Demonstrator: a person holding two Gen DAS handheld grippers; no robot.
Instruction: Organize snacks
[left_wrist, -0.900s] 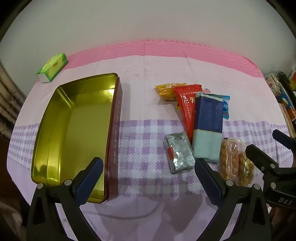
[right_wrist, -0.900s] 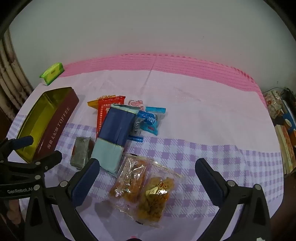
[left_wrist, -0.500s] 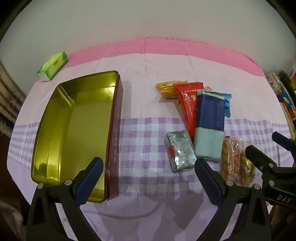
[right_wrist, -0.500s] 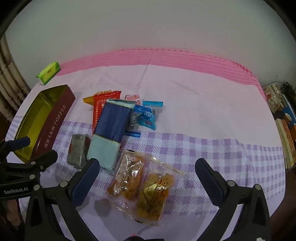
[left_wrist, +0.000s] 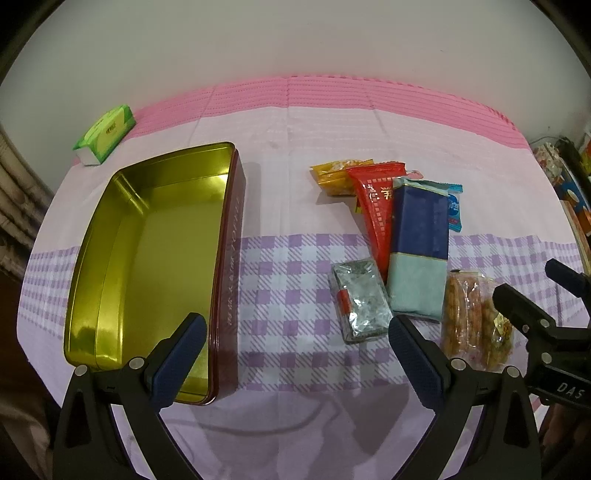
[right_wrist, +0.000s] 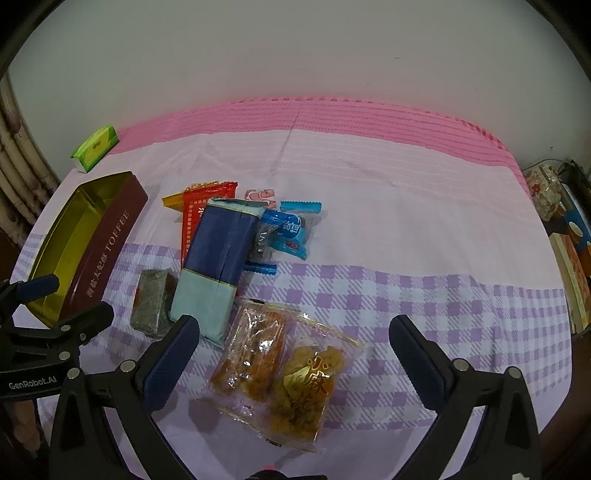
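An empty gold-lined toffee tin (left_wrist: 110, 258) (right_wrist: 96, 240) lies on the left of the checked cloth. To its right is a heap of snacks: a silver pack (left_wrist: 362, 301) (right_wrist: 153, 302), a long blue and pale green pack (left_wrist: 419, 247) (right_wrist: 218, 266), a red pack (left_wrist: 376, 206) (right_wrist: 195, 210), a yellow pack (left_wrist: 334, 175), blue wrapped sweets (right_wrist: 291, 230) and two clear bags of fried snacks (left_wrist: 476, 325) (right_wrist: 280, 373). My left gripper (left_wrist: 293, 358) hangs open between the tin and the silver pack. My right gripper (right_wrist: 293, 354) stands open over the fried snack bags. Neither holds anything.
A green tissue pack (left_wrist: 105, 134) (right_wrist: 95, 147) lies at the far left corner by the wall. Books and boxes (right_wrist: 569, 236) are stacked beyond the table's right edge. Bare pink cloth (right_wrist: 406, 184) stretches behind and right of the snacks.
Both grippers have drifted slightly toward the table, so the snacks sit a little nearer in view. Both stay open, and nothing on the table has moved.
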